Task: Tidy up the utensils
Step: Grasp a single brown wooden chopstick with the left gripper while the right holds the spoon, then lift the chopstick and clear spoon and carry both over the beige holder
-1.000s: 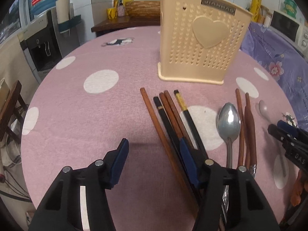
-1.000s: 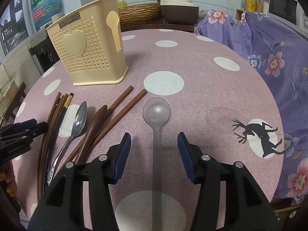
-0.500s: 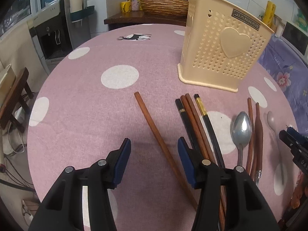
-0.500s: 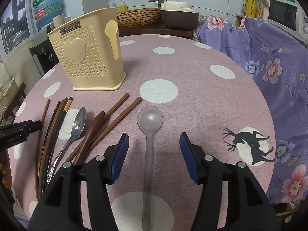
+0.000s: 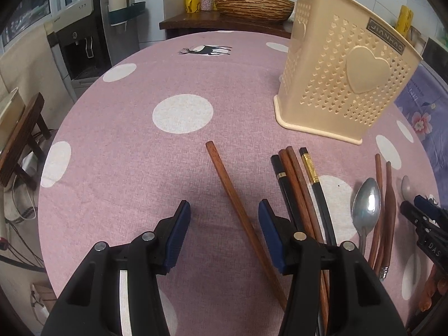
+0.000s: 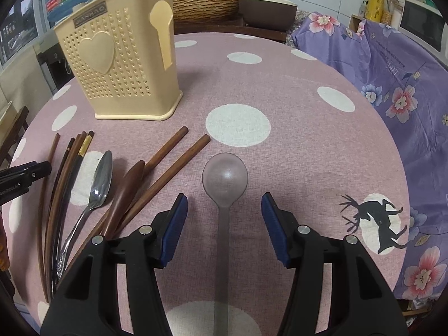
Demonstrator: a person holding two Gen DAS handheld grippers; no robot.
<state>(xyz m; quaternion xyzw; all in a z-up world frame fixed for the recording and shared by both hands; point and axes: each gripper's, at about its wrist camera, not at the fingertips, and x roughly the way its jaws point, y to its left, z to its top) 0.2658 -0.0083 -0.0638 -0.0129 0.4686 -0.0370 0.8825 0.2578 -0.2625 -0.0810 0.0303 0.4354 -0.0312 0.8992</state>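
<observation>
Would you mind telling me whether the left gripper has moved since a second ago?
Yes. The left gripper has shifted left, away from the beige perforated holder; its open jaws now straddle a single brown chopstick.

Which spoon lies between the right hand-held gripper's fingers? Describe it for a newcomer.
Start at the cream utensil holder on the pink dotted tablecloth. Rightmost of the utensils before it lies a spoon. Unlike the shiny metal spoon, it is cloudy, see-through grey plastic.

Both the left tool [image 5: 224, 233] and right tool [image 6: 224, 225] point downward, pads apart, seemingly gripping nothing.
</observation>
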